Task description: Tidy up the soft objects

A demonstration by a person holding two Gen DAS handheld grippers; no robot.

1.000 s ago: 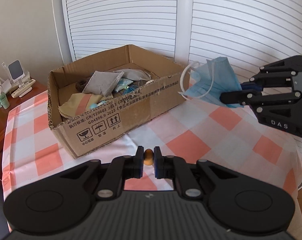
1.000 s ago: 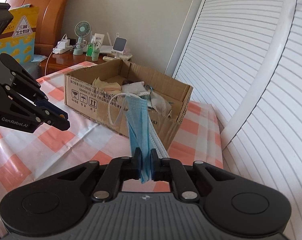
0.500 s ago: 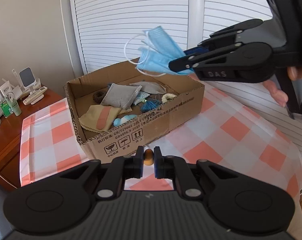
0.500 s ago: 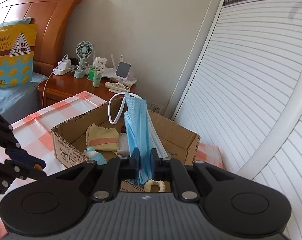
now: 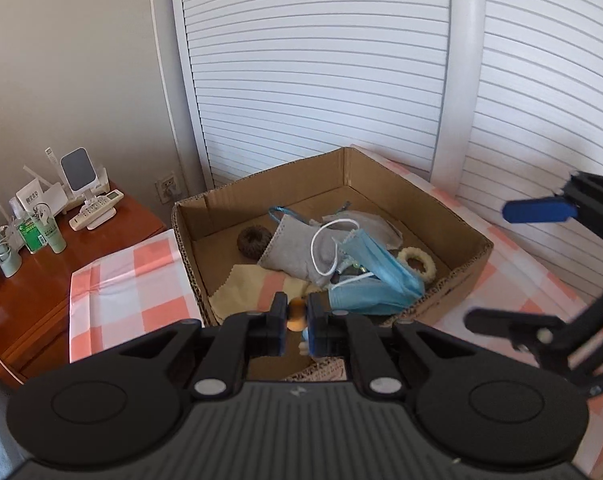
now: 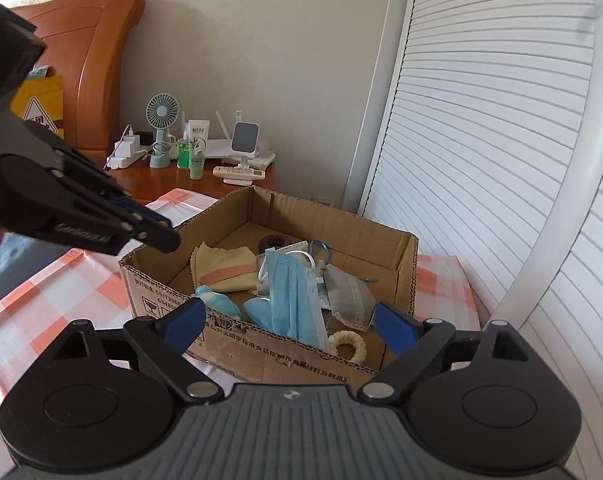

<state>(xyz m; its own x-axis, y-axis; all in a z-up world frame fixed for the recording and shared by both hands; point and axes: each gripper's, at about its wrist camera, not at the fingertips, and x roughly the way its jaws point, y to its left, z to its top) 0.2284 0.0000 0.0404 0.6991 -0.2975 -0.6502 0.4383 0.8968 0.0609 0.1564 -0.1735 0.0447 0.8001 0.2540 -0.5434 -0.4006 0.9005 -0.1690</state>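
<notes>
An open cardboard box [image 5: 261, 186] [image 6: 261, 346] stands on the checked tablecloth and holds soft things. A blue face mask [image 5: 381, 276] [image 6: 297, 296] lies in it on top of a grey pouch [image 5: 297, 252], beside a cream ring [image 5: 417, 264] and a yellow cloth [image 5: 253, 288]. My right gripper [image 6: 289, 316] [image 5: 501, 264] hovers over the box's near right side. Its jaws are opening wide, and no pad touches anything. My left gripper [image 5: 296, 314] [image 6: 157, 236] is over the box's front edge, shut on a small orange-brown bead [image 5: 296, 312].
A wooden nightstand [image 5: 41, 280] to the left carries a small fan [image 6: 163, 120], bottles, a remote and a charger. White louvred doors [image 5: 321, 80] rise right behind the box. A bed headboard [image 6: 97, 60] stands at far left. Tablecloth [image 5: 121, 280] shows around the box.
The right gripper carried the mask over the box, then opened, and the mask dropped in. The left gripper moved in over the box's front edge, still shut on the bead.
</notes>
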